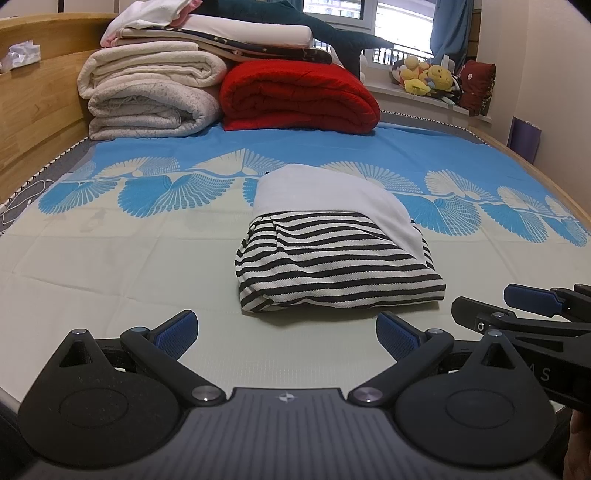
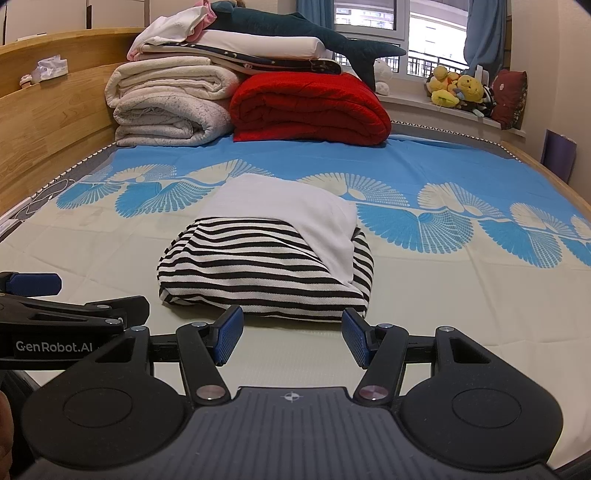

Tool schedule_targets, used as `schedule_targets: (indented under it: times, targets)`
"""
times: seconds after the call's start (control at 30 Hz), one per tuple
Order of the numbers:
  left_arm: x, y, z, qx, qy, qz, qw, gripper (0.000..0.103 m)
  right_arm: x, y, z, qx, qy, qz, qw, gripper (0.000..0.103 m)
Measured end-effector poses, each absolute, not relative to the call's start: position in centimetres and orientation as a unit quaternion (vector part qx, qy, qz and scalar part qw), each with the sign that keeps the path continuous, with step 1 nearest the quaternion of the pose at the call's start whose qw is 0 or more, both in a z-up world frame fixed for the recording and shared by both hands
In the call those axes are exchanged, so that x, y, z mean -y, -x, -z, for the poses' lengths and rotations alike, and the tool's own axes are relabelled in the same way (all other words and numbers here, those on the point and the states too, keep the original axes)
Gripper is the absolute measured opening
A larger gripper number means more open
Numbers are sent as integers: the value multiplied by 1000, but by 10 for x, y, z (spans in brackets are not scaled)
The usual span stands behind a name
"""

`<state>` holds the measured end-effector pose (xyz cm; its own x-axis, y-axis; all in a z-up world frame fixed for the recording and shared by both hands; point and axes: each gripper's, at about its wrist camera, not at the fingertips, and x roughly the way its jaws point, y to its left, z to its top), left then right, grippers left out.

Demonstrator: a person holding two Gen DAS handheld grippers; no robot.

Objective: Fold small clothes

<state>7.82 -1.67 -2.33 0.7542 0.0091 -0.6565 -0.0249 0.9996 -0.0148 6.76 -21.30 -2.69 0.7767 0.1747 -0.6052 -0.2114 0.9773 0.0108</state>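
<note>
Bedsheet (image 1: 129, 266) covers the bed in both views, pale cream on the near part and bright blue farther back, with a band of fan-shaped blue and cream patterns running across between them. A wooden headboard (image 1: 33, 110) runs along the left side, and a tissue pack (image 1: 20, 55) sits on its ledge. At the far end of the bed stands a stack of folded cream blankets (image 1: 151, 96) with a folded red blanket (image 1: 299, 98) just beside it on the right; white and dark bedding and a dark blue plush shark (image 2: 306, 31) lie on top of the stack. Behind them is a window with blue curtains (image 1: 452, 27), and on the sill sit yellow plush toys (image 1: 428, 79) and a dark red cushion (image 1: 476, 86). In the middle of the bed lies a folded striped garment (image 1: 340, 266), black and white, with a white cloth (image 1: 332, 199) folded over its far half and right side. Nothing lies between it and the tools. The left hand-held gripper (image 1: 286, 336) hovers over the cream sheet just short of the garment's near edge, its blue pads spread wide and empty. The right hand-held gripper (image 2: 291, 338) sits close beside it, also spread wide with nothing between its pads, just short of the same edge.
</note>
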Motion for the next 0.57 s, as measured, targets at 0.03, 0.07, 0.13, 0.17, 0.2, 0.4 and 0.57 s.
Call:
schedule_targets:
  times: [0.03,0.07,0.13,0.17,0.2,0.4,0.57]
  targets:
    - [17,-78,23,-350,11,-9,937,103,213,-68,27,-318,29,-102,942,61]
    - [17,-78,23,-350,11,-9,937,103,213,-68,27,-319,29,-103,942,61]
    - [17,-78,23,-350,12,-9,936,103,213,-67,28,-319,30,-104,942,61]
    - [17,-78,24,-350,12,-9,937,103,213,-67,28,-319,29,-103,942,61]
    - [17,-78,24,-350,12,-9,936,103,213,-67,28,-319,29,-103,942,61]
    - [17,-77,26,-352,12,-7,936,103,213,-68,28,-320,30,-103,941,61]
    - [15,-78,27,-353,12,-6,936,103,213,-67,29,-320,30,-104,941,61]
